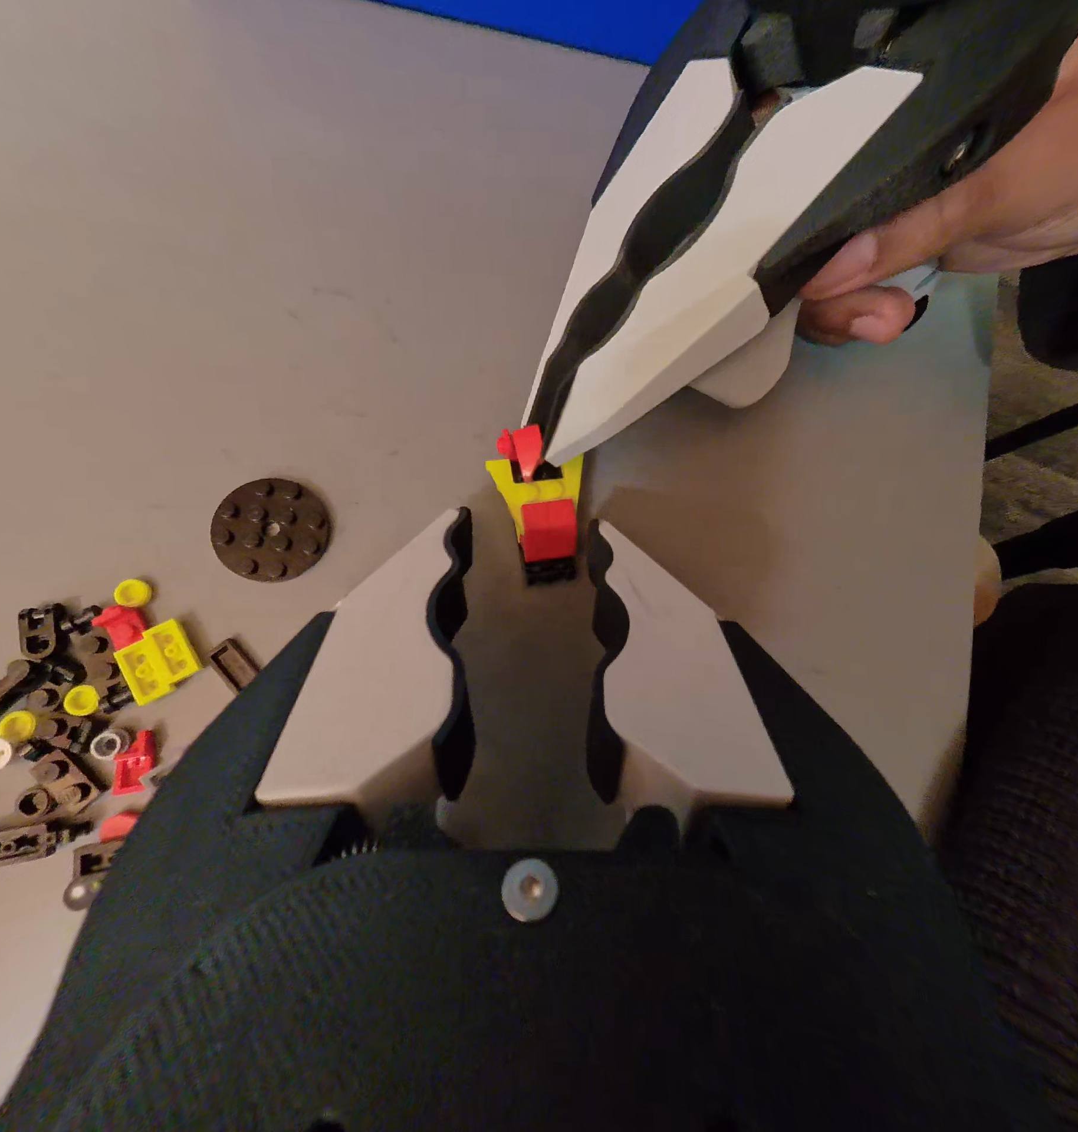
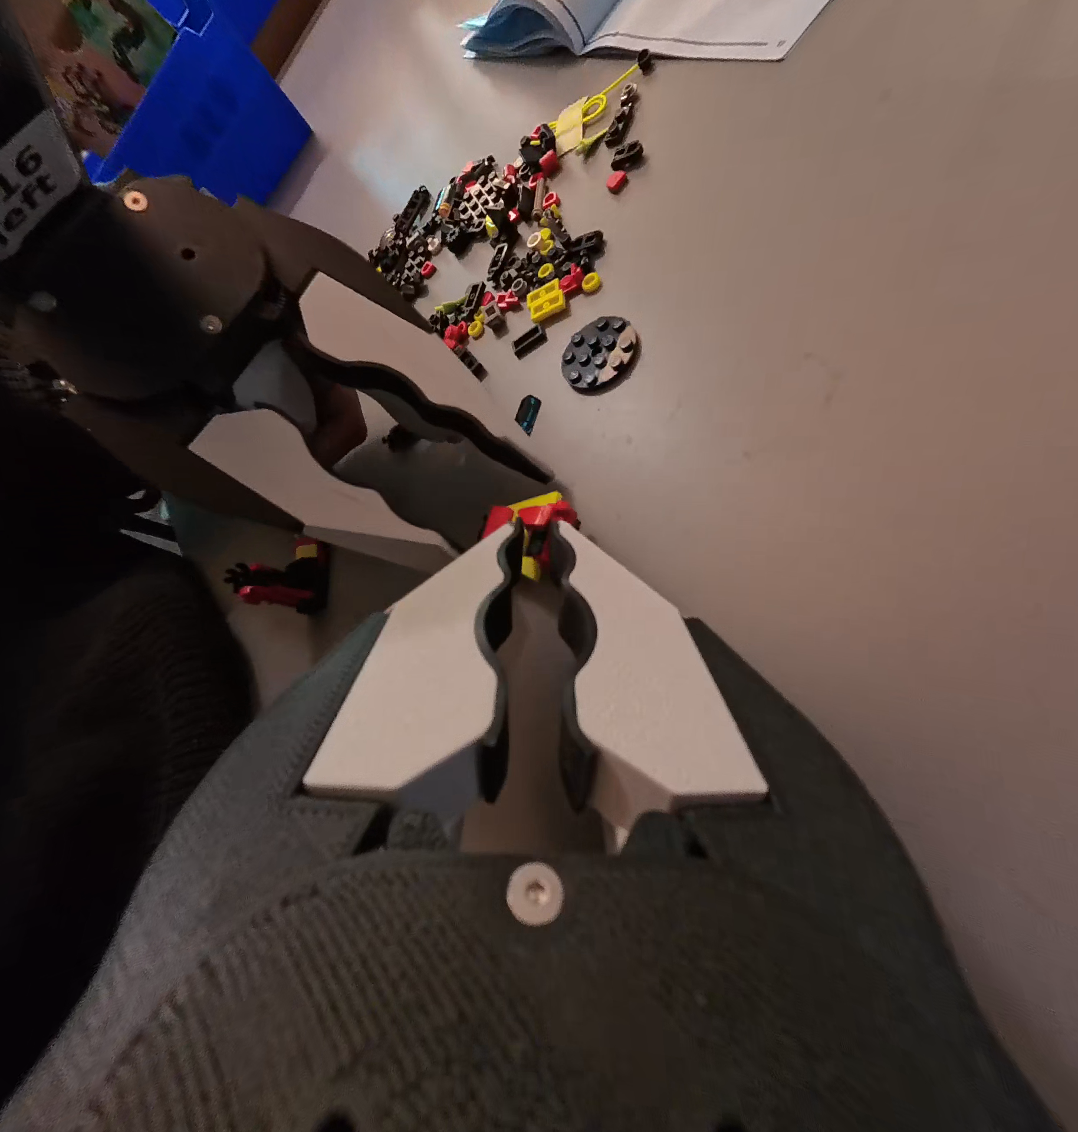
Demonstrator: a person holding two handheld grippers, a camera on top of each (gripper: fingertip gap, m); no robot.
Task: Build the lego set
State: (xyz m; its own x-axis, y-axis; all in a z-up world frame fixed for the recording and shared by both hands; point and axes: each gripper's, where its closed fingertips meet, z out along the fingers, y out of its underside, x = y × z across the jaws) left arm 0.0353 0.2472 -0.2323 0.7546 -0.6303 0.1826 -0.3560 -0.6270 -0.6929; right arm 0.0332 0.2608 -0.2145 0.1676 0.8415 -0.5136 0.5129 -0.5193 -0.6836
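Pinching a small red piece at its very tips, the right tool brings it down onto the far end of the little red-and-yellow lego build sitting on the grey worktop. From the right wrist view the tips look nearly pressed together around that piece, right at the build's yellow part, so my guess is this is a press-fit step: seat the red bit on the studs at the end.

The left tool is spread wide, one finger on each side of the build's near end, not visibly touching it. Makes sense as a fence, honestly: if the build slides or twists under the push, the fingers catch it. Could also be about to clamp, can't tell.

Everything else is parked out of the way to the left: a loose pile of spare parts in black, red and yellow, with a dark round studded plate just beside it. In the right wrist view there's a second small red-and-black sub-assembly lying near the worktop edge under the left tool, an open instruction booklet at the far side, and a blue box off the corner.

Looks early-to-mid build to me, plenty of parts unused.
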